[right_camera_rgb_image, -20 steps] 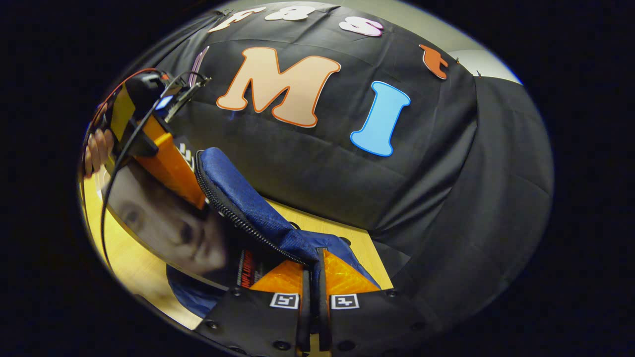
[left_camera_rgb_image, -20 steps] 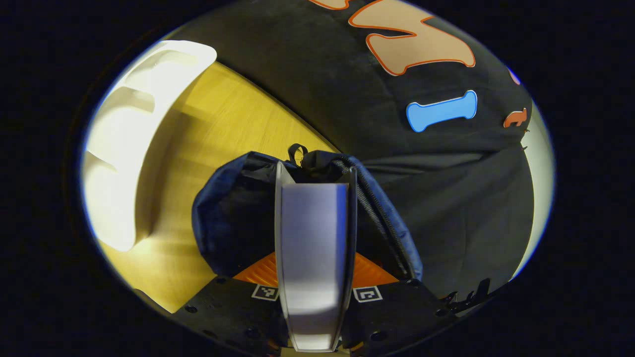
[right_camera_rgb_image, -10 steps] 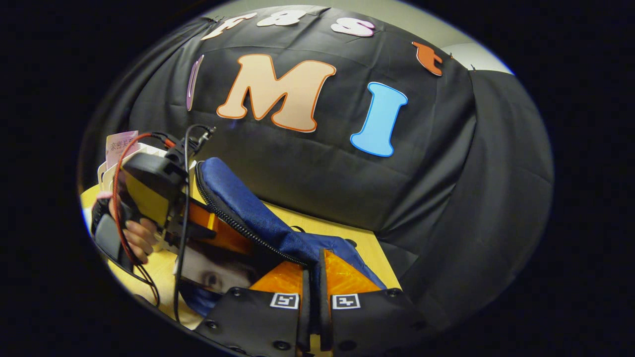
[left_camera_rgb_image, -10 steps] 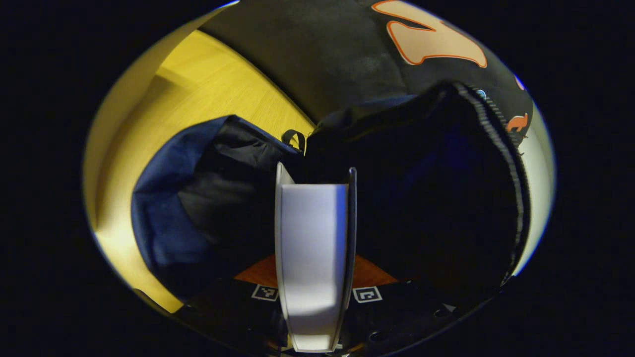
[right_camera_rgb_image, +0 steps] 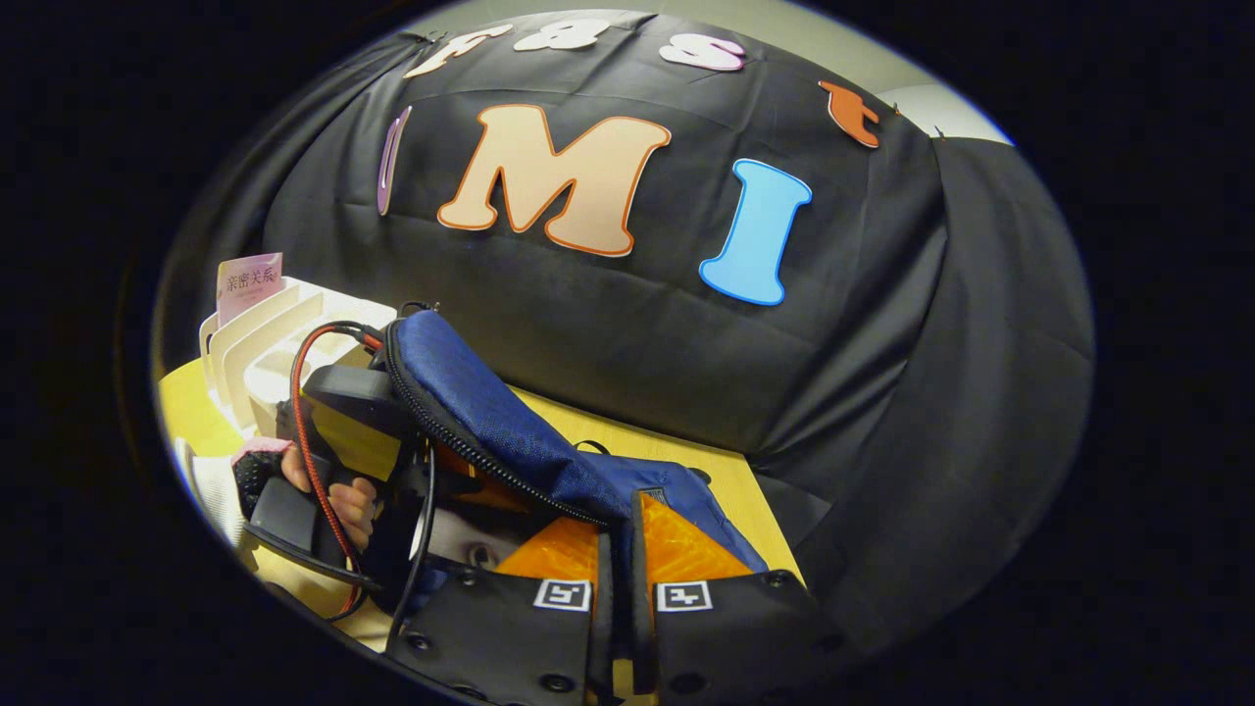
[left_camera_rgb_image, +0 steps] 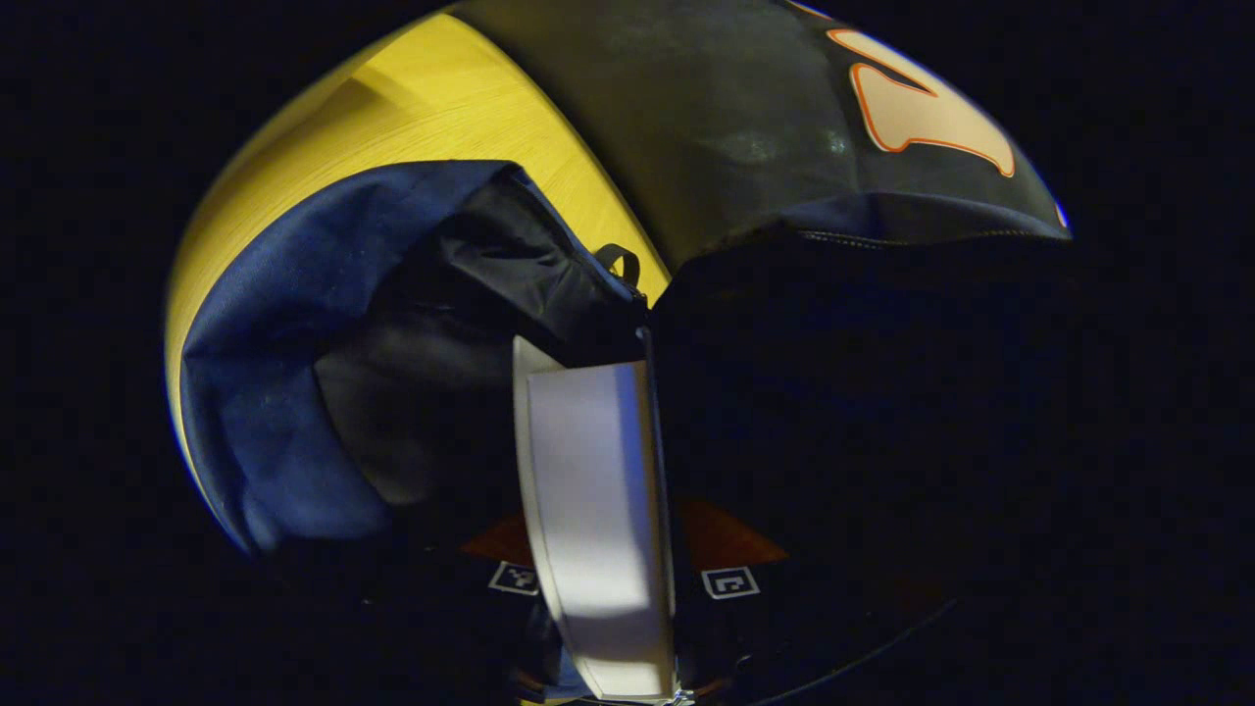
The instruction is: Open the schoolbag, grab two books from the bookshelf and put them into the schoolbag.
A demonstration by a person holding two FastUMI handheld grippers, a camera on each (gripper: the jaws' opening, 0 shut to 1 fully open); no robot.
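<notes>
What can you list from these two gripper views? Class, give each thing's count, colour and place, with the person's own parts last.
schoolbag: one, blue, on the table, flap lifted.
book: one, pale edge, partly inside the bag.
bookshelf: one, white, far left of the table.
second book: one, pinkish, standing in the shelf.
table: one, yellow wood.
left gripper: shut on the book.
right gripper: pinching the bag's flap.
hand: one, holding the left gripper.

Dim, shadowy frames; strong fisheye distortion.
</notes>
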